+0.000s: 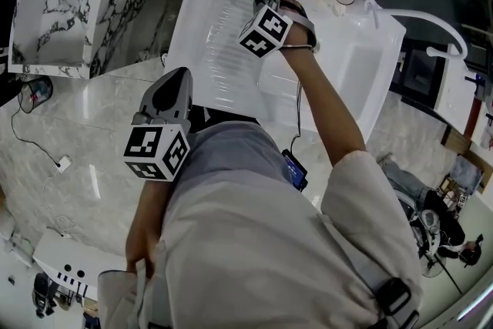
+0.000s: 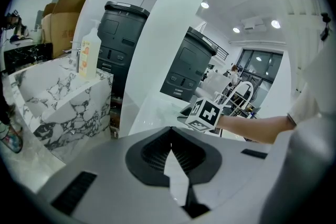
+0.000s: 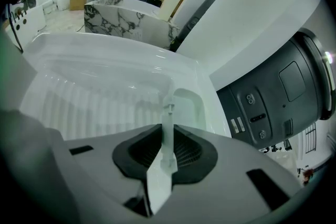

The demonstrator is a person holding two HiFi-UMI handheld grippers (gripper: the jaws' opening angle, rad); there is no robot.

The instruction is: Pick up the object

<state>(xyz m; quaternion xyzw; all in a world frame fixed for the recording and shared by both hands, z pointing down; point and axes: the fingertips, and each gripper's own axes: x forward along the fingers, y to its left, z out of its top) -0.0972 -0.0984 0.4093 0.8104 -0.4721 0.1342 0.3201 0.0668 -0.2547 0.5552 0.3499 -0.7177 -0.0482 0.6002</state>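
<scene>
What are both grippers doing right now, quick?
Left gripper: jaws closed, nothing between them.
Right gripper: jaws closed on a thin clear plastic piece.

No word, number or brand can be read in any view. The pump bottle [image 2: 89,56] on the marble-patterned counter [image 2: 58,99] carries an orange label, but its print is too small to make out. The dark grey machine [image 3: 281,86] has 2 small pale stickers [image 3: 237,126] beside its buttons, and these are also illegible. The marker cubes [image 1: 156,152] on both grippers show only black-and-white square patterns, no letters.
</scene>
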